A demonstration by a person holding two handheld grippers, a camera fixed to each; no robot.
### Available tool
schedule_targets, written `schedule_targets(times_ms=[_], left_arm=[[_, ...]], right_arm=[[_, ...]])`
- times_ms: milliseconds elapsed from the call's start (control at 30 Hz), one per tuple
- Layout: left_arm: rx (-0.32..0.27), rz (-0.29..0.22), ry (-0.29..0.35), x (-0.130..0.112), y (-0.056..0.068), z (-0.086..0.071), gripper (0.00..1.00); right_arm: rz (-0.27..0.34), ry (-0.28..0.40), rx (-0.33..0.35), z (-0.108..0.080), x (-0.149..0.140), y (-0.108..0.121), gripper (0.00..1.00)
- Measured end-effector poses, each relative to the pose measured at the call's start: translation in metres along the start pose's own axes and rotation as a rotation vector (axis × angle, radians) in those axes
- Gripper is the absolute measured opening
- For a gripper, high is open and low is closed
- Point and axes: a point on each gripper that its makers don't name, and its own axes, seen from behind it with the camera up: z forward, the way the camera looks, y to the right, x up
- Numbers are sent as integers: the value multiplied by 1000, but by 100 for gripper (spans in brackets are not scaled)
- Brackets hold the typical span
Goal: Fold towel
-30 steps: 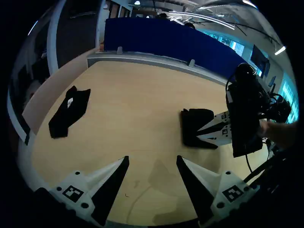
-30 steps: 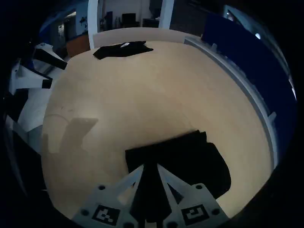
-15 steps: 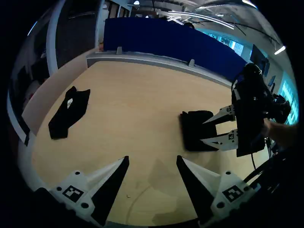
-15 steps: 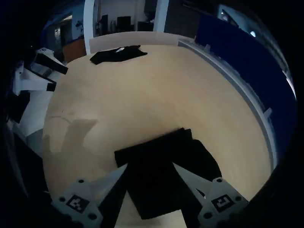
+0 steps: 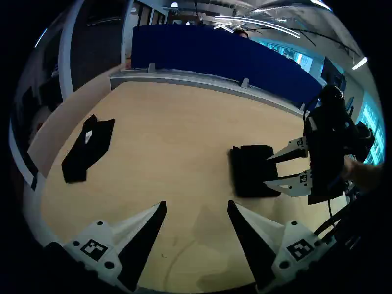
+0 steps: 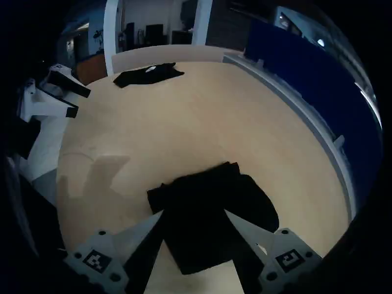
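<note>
Since a second ago the right gripper has spread wide, released, straddling the folded black towel directly beneath and ahead on the desk. The left gripper, also released, hangs well apart, so the right is nearer.

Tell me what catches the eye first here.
A folded black towel lies on the pale wooden table, with the open right tool poised at its near end. A second dark cloth lies crumpled near the table's edge, well apart, ahead of the open left tool.
</note>
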Motion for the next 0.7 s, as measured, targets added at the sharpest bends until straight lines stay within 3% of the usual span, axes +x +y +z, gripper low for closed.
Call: schedule_targets(times_ms=[700], left_arm=[[-19,5,3,4,14,1,93]], right_arm=[[129,-74,-44,-39,-86,-6,76]])
